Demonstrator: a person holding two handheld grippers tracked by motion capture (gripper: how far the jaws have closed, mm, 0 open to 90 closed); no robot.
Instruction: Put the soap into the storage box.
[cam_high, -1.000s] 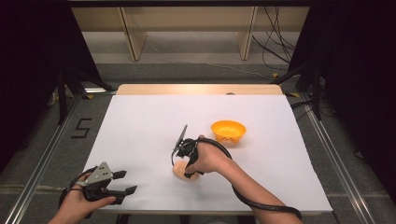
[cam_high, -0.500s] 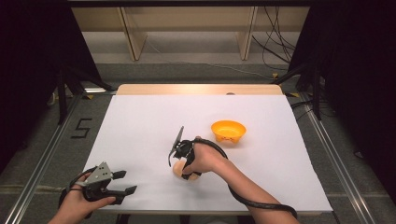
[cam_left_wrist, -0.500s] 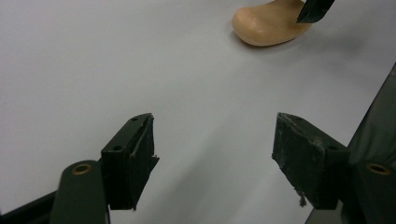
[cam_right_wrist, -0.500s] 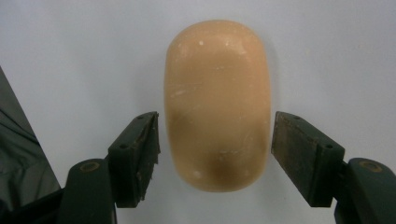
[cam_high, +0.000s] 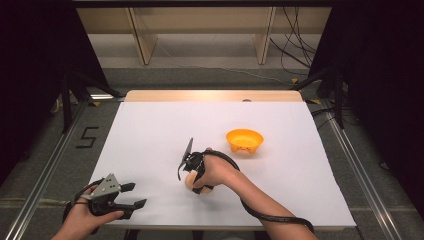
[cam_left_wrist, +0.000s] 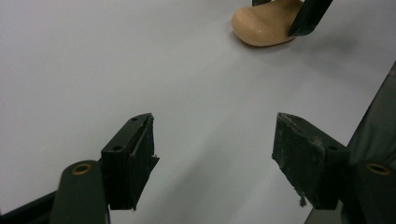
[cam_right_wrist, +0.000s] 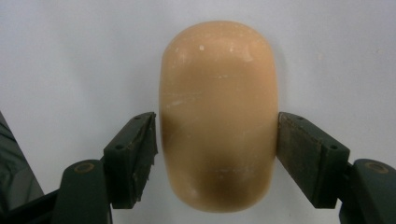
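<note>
Between the right hand-held gripper's (cam_right_wrist: 217, 154) jaws lay a tan bread-shaped piece (cam_right_wrist: 218, 116) on the white worktop (cam_high: 150, 130); the jaws had just been opening and stood slightly clear of its sides. Hand position was unchanged from earlier. Left hand-held gripper (cam_left_wrist: 212, 156): open, empty, well apart. Orange bowl (cam_high: 244, 140): beyond.

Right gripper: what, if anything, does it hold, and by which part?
Nothing. The right gripper has just been opening; its jaws flank the bread roll's sides without pressing.
</note>
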